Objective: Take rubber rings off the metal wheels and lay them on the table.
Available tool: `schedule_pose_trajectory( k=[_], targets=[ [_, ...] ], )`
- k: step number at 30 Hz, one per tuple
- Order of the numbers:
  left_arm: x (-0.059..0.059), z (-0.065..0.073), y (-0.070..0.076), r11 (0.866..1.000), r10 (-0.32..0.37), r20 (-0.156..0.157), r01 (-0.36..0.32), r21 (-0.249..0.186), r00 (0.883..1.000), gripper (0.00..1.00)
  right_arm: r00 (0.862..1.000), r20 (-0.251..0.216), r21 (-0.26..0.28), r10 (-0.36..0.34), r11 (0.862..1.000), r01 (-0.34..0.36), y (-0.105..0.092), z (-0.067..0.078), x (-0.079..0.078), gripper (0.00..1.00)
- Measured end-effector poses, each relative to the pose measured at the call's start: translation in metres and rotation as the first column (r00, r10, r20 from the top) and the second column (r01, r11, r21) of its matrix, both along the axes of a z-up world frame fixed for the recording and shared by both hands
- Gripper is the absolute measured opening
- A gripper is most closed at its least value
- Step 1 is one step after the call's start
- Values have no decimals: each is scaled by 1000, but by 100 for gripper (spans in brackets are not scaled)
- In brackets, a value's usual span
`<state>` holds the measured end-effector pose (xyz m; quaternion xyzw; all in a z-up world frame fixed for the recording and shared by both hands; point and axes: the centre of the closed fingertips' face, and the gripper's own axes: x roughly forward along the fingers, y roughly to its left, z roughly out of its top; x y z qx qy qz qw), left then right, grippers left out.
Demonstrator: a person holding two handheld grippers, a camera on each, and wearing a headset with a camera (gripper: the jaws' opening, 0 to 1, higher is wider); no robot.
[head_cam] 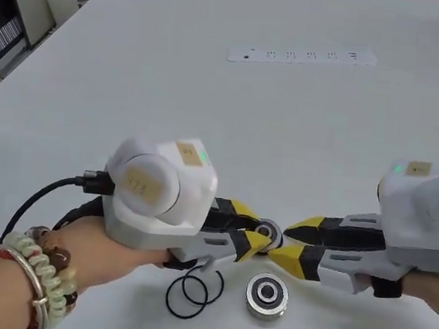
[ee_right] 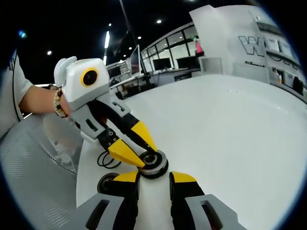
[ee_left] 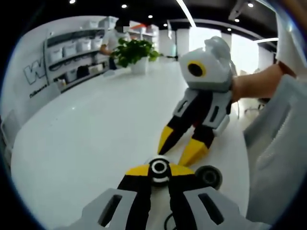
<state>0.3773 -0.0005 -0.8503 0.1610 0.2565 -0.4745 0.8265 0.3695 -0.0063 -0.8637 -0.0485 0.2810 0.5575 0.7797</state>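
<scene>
White desk (head_cam: 211, 94), near edge: left gripper (head_cam: 261, 242) clamps a metal wheel (head_cam: 268, 233) aloft; right gripper (head_cam: 288, 241), jaws parted and empty, faces it tip-to-tip from the right; two rubber rings (head_cam: 194, 290) lie below.

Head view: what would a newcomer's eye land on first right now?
The two grippers meet tip to tip at lower centre: the left gripper is shut on a small metal wheel, and the open right gripper has its yellow jaws right at it. Just below, on the white table, lie two overlapping black rings and a second wheel beside them.
</scene>
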Motion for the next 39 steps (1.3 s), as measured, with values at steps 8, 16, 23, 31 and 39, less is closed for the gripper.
schedule_pose_trajectory(
  k=[8, 16, 23, 31, 39],
  targets=[
    [0, 0, 0, 1000, 2, -1, -2, -2, 1000, 14, 999, 26, -11, 27, 1000, -27, 1, 0, -2, 18],
    [1, 0, 0, 1000, 5, 2, -5, -4, 1000, 14, 998, 44, -31, 42, 999, -41, -2, -2, -3, 10],
    [1, 0, 0, 1000, 7, 1, -7, -5, 1000, 14, 995, 78, -55, 56, 997, -51, -1, -3, -3, 7],
    [1, 0, 0, 1000, 6, 7, -6, -5, 1000, 14, 995, 94, -65, 24, 998, -18, -5, -2, 0, 0],
    [2, -1, 0, 1000, 7, 16, -7, 0, 1000, 13, 987, 139, -100, -77, 991, 91, -7, -2, 7, 0]
  ],
)
